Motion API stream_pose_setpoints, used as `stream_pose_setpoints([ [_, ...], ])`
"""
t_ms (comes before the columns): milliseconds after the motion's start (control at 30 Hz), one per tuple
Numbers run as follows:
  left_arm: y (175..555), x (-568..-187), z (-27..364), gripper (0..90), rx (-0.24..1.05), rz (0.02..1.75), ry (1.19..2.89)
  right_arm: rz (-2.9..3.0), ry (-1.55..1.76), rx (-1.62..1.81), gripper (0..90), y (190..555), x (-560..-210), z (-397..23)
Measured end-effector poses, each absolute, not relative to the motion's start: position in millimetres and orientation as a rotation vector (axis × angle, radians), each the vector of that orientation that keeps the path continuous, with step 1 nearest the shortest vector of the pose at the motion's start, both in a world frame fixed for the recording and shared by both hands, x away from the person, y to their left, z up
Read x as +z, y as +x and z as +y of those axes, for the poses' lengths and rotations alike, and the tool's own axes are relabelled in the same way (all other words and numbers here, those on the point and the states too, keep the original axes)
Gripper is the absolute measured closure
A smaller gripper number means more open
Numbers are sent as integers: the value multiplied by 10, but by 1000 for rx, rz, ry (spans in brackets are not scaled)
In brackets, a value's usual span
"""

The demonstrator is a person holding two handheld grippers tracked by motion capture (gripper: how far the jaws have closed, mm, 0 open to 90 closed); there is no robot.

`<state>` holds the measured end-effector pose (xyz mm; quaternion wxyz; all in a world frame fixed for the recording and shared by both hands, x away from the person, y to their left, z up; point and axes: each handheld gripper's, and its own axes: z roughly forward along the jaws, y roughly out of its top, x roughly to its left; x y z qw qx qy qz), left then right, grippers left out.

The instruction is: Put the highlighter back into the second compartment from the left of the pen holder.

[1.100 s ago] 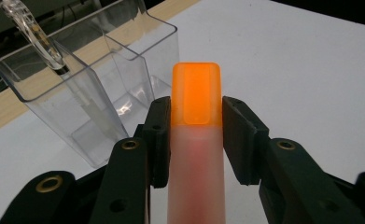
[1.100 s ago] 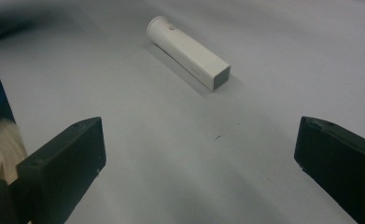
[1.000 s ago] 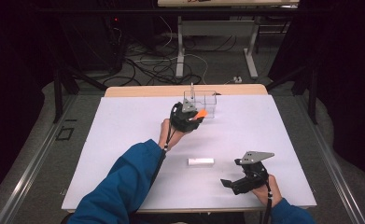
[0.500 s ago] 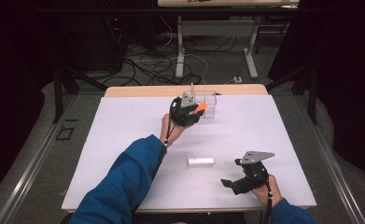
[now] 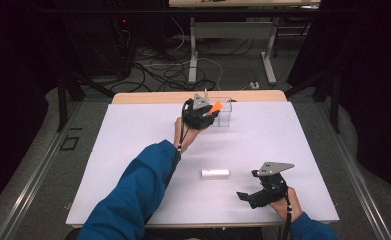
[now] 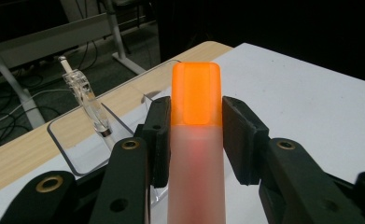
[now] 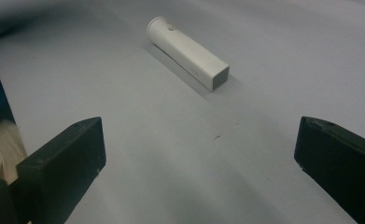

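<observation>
Your left gripper [image 6: 196,135] has its jaws clenched on the orange-capped highlighter [image 6: 195,100], just short of the clear box [image 5: 222,111]. Misalign it and it strikes the rim or the pen [image 6: 87,100] inside. Right gripper [image 7: 199,168] jaws released, near the white tube [image 7: 187,52].

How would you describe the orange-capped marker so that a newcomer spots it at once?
Start at the white table and go to its far edge, where a clear plastic box stands. Just in front of the box, the left hand-held gripper clamps the marker: frosted barrel, glowing orange cap, unlike the plain white tube lying mid-table.
</observation>
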<state>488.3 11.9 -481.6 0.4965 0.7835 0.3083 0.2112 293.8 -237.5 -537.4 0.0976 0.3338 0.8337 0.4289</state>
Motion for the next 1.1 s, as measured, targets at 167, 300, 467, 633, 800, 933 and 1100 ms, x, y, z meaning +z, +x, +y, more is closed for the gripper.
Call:
stream_pose_setpoints([
  [167,4942,-4800,110,648,526,751,1878,2470,989,1270,16,2940,-5375,-2375],
  [300,4982,-4774,91,648,530,748,1864,2470,992,1272,16,2939,-5376,-2376],
  [467,5034,-4756,66,647,539,739,1848,2470,994,1272,16,2939,-5376,-2377],
  [633,5087,-4733,41,647,553,736,1824,2471,994,1273,16,2939,-5376,-2378],
  [800,5151,-4694,12,647,558,737,1799,2473,998,1273,16,2937,-5375,-2379],
  [933,5200,-4679,-29,647,567,725,1782,2472,1004,1271,16,2935,-5376,-2379],
  [1100,5270,-4684,-75,647,579,726,1760,2477,993,1267,16,2939,-5372,-2387],
])
